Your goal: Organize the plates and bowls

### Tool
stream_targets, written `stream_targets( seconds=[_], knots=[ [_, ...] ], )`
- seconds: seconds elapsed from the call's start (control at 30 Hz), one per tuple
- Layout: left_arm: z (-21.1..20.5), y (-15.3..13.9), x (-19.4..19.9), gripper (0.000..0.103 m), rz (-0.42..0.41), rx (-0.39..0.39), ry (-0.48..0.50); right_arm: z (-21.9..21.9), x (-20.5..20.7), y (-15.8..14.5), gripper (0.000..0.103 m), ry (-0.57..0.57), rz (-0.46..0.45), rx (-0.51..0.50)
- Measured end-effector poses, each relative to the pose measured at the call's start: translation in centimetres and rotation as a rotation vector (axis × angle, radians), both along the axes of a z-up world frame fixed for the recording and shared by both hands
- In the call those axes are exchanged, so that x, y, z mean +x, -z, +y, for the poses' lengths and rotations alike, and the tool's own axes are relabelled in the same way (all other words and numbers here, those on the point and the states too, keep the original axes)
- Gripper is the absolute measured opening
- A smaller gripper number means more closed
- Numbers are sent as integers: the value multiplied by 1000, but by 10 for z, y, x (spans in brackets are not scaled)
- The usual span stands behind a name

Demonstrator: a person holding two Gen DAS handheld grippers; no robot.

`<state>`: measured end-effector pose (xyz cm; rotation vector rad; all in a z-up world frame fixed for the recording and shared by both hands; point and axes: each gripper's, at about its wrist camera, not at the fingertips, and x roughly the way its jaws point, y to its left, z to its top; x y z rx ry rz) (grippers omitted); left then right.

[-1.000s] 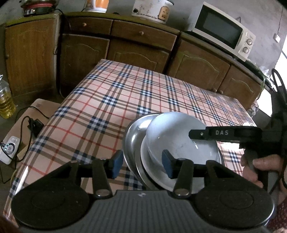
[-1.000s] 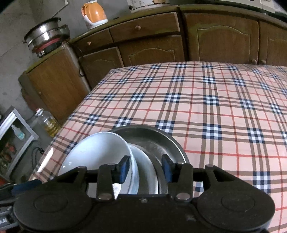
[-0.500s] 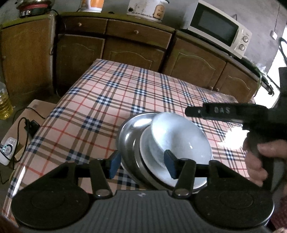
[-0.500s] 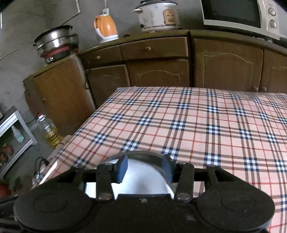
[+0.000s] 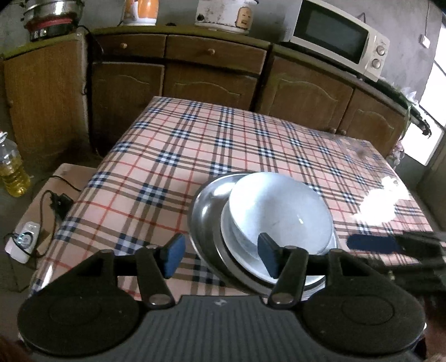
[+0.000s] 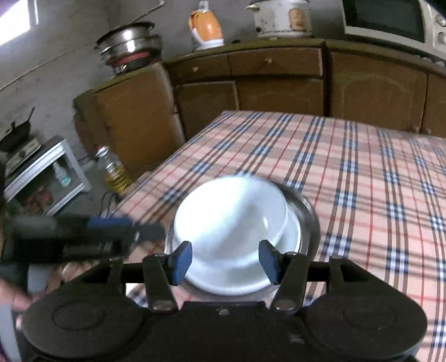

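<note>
Two blue-padded fingers of the left gripper (image 5: 221,256) frame the left wrist view, their jaws opening and pressing on nothing; the near rim of the metal plate (image 5: 203,214) lies between them. That plate rests on the checked tabletop (image 5: 172,167) near its front edge. A white plate (image 5: 251,260) sits on it, and a white bowl (image 5: 281,211) sits upright on top, so the three form one stack. At the right edge the right gripper (image 5: 390,245) shows blurred, just beside the stack and apart from it. Beyond the tabletop stand wooden cabinets (image 5: 211,80) carrying a microwave (image 5: 334,39), a rice cooker (image 5: 223,12) and an orange kettle (image 5: 140,11). An oil bottle (image 5: 11,170) stands on the floor at left.

Seen from the right wrist, the right gripper (image 6: 225,261) has its jaws opening too, with no pad touching anything; the white bowl (image 6: 231,214) and the white plate (image 6: 237,278) under it appear in the gap, blurred. The metal plate (image 6: 309,220) shows as a dark rim on the right of the stack. At left the left gripper (image 6: 111,228) appears blurred, near the stack's edge, with a hand (image 6: 14,292) below it. Whether it touches the plate I cannot tell.
</note>
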<state>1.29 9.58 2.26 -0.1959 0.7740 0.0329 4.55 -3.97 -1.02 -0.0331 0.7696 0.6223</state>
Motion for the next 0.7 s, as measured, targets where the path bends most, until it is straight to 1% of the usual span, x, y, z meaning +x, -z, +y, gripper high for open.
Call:
stream_targets(
  seconds=[0.1, 0.23, 0.33, 0.43, 0.53, 0.7],
  knots=[
    [2, 0, -1, 63, 4, 6, -6, 1, -13, 1, 66, -51, 14, 0],
    [3, 0, -3, 64, 6, 12, -10, 12, -20, 8, 66, -78, 7, -73],
    [5, 1, -4, 65, 9, 15, -18, 16, -18, 16, 66, -46, 4, -112],
    [10, 2, -6, 65, 13, 12, -36, 13, -11, 23, 66, 9, 5, -140],
    [14, 3, -6, 66, 18, 10, -51, 10, -4, 23, 66, 46, -8, -128],
    [17, 3, -7, 66, 24, 7, -61, 8, 12, 25, 65, 95, -20, -151]
  ],
)
